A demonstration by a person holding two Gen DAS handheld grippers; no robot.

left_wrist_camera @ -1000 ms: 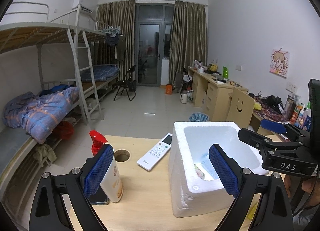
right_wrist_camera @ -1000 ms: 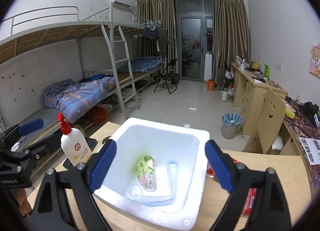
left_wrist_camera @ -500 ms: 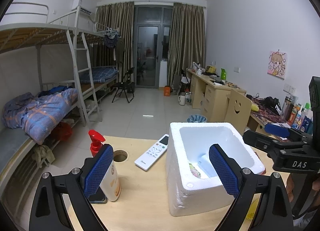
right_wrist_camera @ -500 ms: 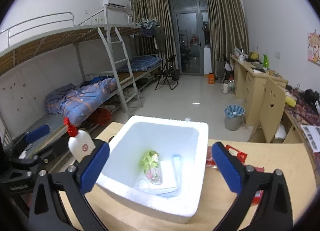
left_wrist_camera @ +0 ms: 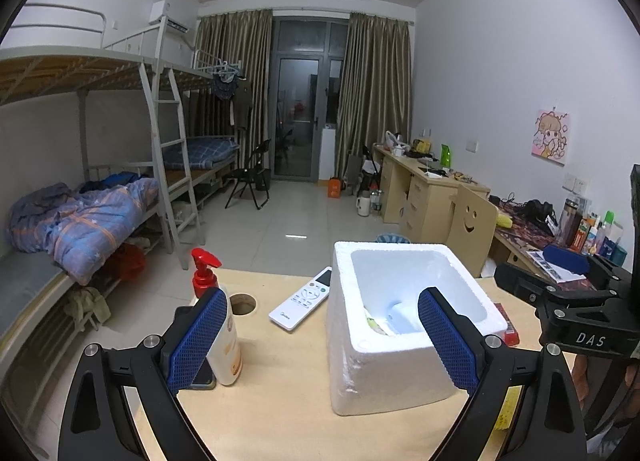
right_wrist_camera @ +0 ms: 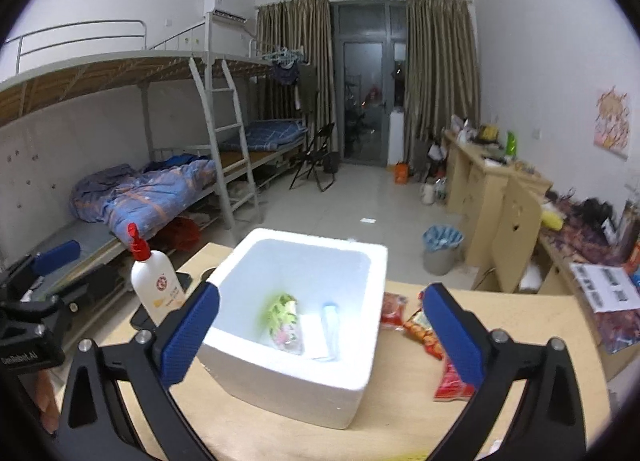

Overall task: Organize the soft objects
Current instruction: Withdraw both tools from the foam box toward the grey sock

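A white foam box stands on the wooden table; it also shows in the left wrist view. Inside lie a green and pink soft packet, white tissues and a small clear tube. Red snack packets lie on the table right of the box. My left gripper is open and empty, held back from the box. My right gripper is open and empty, above and behind the box.
A white pump bottle with a red top stands left of the box on a dark phone. A white remote and a cable hole lie beyond. Bunk beds, desks and chairs line the room behind.
Both grippers have drawn back and up from the box, so it looks smaller and farther. The right view has swung right, bringing the snack packets into sight. Both stay open.
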